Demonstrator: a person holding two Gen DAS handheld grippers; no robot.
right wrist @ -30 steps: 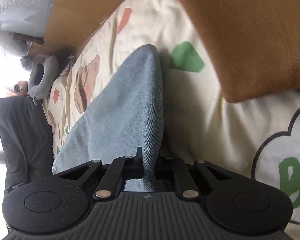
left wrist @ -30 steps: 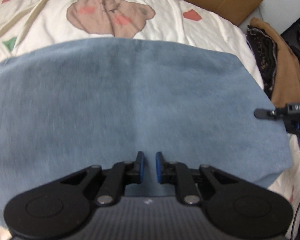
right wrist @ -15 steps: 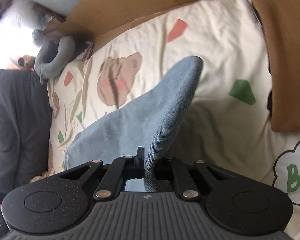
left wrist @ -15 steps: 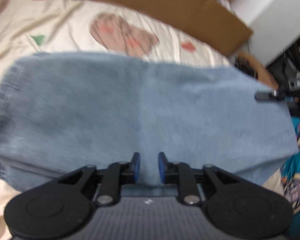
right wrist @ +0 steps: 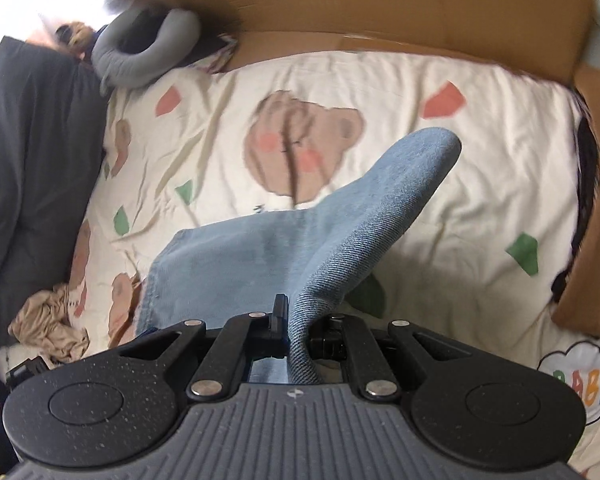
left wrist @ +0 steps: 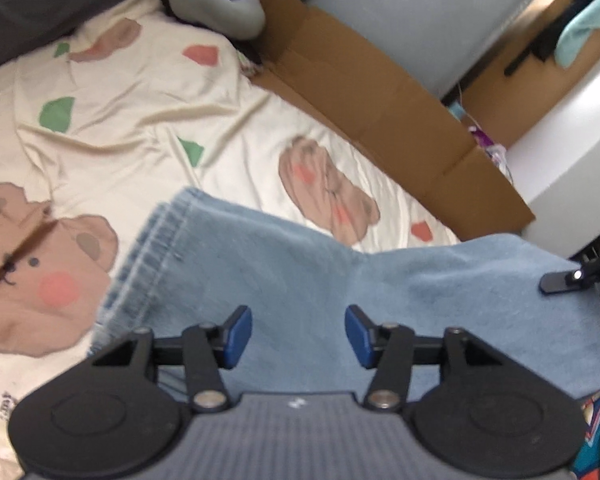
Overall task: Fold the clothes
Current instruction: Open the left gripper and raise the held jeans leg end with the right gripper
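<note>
Light blue jeans [left wrist: 300,280] lie folded across a cream bedsheet [left wrist: 120,128] printed with bears. Their hemmed leg end is at the left in the left wrist view. My left gripper [left wrist: 298,334] hovers over the denim with its jaws opening; its blue pads [left wrist: 236,336] touch no cloth. In the right wrist view my right gripper [right wrist: 298,332] is shut on an edge of the jeans [right wrist: 340,232], which rises in a lifted ridge from the bed up to the jaws. The right gripper's fingertip [left wrist: 556,280] shows at the right edge of the left wrist view.
A brown cardboard panel [left wrist: 380,108] lines the far side of the bed. A grey neck pillow [right wrist: 148,52] and dark bedding [right wrist: 32,184] lie at the head. A crumpled beige garment [right wrist: 52,332] sits at the left, a brown garment [right wrist: 592,220] at the right.
My left gripper has opened wide and drawn back, bringing the hem end into view. My right gripper has risen, lifting the jeans' edge higher off the bed.
</note>
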